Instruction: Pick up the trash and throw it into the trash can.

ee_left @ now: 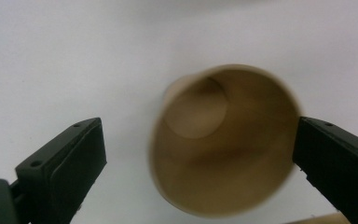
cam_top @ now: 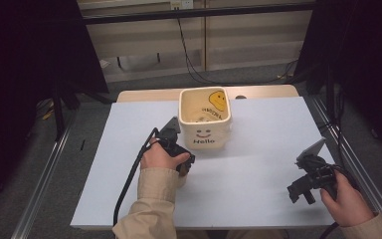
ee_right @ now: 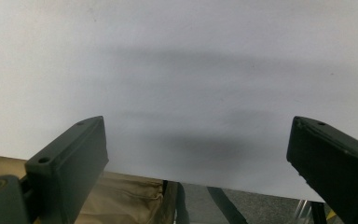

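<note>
A tan paper cup [ee_left: 223,140] stands on the white sheet, seen from above with its mouth open toward the camera. My left gripper [ee_left: 198,125] hangs over it, open, jaws on either side; the right jaw is at the cup's rim, the left jaw is well apart from it. In the high view the left gripper [cam_top: 183,162] points down just in front of a cream square pot [cam_top: 204,119] with a yellow smiley and "Hello" on it. My right gripper [cam_top: 301,191] is open near the sheet's right front corner, with nothing between its jaws [ee_right: 196,123].
The white sheet [cam_top: 258,149] covers a wooden table. Metal rails [cam_top: 45,179] run along both sides. Cables hang behind the table's far edge. Something small lies inside the pot. A beige sleeve [ee_right: 121,200] shows below the right gripper.
</note>
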Motion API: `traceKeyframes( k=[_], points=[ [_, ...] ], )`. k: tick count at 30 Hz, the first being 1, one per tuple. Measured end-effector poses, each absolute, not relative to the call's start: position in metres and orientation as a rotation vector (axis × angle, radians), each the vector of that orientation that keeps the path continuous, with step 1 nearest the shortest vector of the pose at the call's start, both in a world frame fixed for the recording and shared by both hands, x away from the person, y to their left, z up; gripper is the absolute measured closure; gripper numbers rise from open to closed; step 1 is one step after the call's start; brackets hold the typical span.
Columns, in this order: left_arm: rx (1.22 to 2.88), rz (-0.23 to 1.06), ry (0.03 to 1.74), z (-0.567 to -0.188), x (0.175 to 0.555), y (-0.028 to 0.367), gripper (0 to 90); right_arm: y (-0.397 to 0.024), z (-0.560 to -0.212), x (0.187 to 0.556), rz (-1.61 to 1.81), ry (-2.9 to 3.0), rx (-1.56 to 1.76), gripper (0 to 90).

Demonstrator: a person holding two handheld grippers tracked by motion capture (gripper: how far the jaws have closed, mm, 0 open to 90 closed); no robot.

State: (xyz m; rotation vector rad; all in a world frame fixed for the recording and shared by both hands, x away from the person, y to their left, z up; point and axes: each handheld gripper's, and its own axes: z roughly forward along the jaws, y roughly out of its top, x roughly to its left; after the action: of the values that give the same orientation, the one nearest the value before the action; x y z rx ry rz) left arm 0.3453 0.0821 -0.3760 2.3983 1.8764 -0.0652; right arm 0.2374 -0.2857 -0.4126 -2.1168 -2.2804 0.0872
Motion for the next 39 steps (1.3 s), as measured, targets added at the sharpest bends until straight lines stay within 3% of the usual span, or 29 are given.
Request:
traceKeyframes(
  k=[13,21,39],
  points=[
    [2.417,-0.061,1.871,-0.382,0.344,0.077,2.8,-0.284,-0.414,0.238,0.095,-2.298,-2.102,5.0],
    [2.409,-0.114,1.878,-0.379,0.345,0.078,18.7,-0.284,-0.413,0.238,0.095,-2.297,-2.104,5.0],
    [2.4,-0.121,1.834,-0.289,0.371,0.097,20.4,-0.284,-0.412,0.238,0.073,-2.285,-2.105,5.0]
  ],
)
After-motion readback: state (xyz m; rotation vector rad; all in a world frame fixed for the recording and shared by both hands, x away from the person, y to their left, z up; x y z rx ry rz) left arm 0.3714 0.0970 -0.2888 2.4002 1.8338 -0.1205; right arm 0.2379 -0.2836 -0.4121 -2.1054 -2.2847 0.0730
